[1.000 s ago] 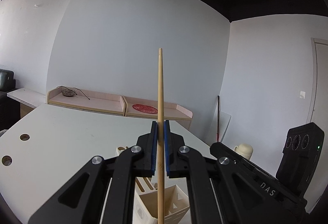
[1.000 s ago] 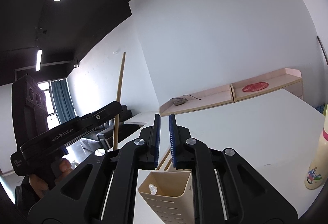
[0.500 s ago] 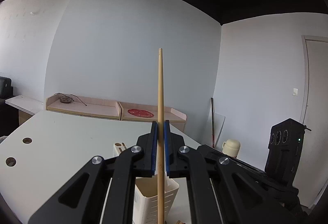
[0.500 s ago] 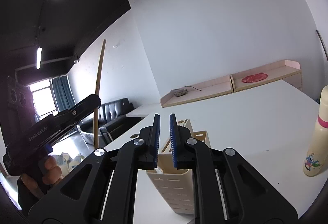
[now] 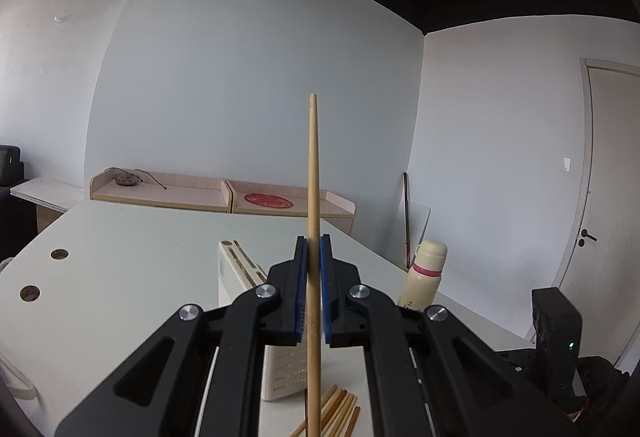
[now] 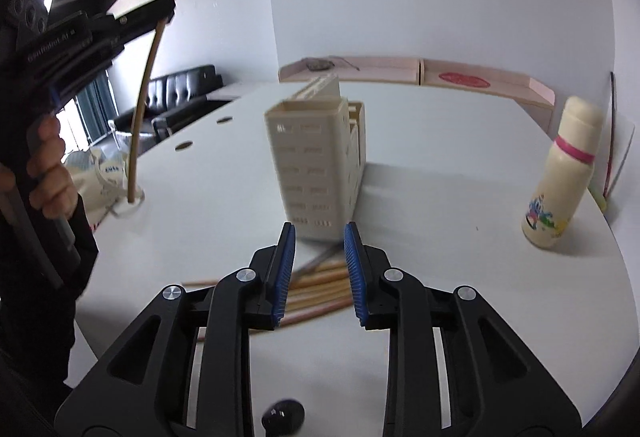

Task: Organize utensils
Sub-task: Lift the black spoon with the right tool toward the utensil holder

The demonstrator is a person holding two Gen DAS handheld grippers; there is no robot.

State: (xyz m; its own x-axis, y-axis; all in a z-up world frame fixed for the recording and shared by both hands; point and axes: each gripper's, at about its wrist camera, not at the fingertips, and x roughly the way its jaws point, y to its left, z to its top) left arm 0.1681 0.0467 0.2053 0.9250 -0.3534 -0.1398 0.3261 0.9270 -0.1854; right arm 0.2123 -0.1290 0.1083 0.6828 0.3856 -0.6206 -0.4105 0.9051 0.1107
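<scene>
Wooden chopstick (image 5: 313, 197), one, is standing upright pinched between the pressed-together pads of the left gripper (image 5: 313, 261) above the white table (image 6: 440, 165), while the right gripper (image 6: 319, 269), jaws spread, is hovering over a loose pile of chopsticks (image 6: 320, 287) (several, blurred) before one cream holder (image 6: 316, 165), one bottle (image 6: 560, 173) standing well apart.

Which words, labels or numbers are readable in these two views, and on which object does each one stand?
"GenRobot.AI": white print on the black body of the left tool, seen in the right wrist view; slightly blurred.
Blue letters on the white bag: too blurred to read.
Cartoon print on the cream bottle: no readable words.
Red round mark on the pink tray: unreadable.
Left wrist view: no readable text.
</scene>
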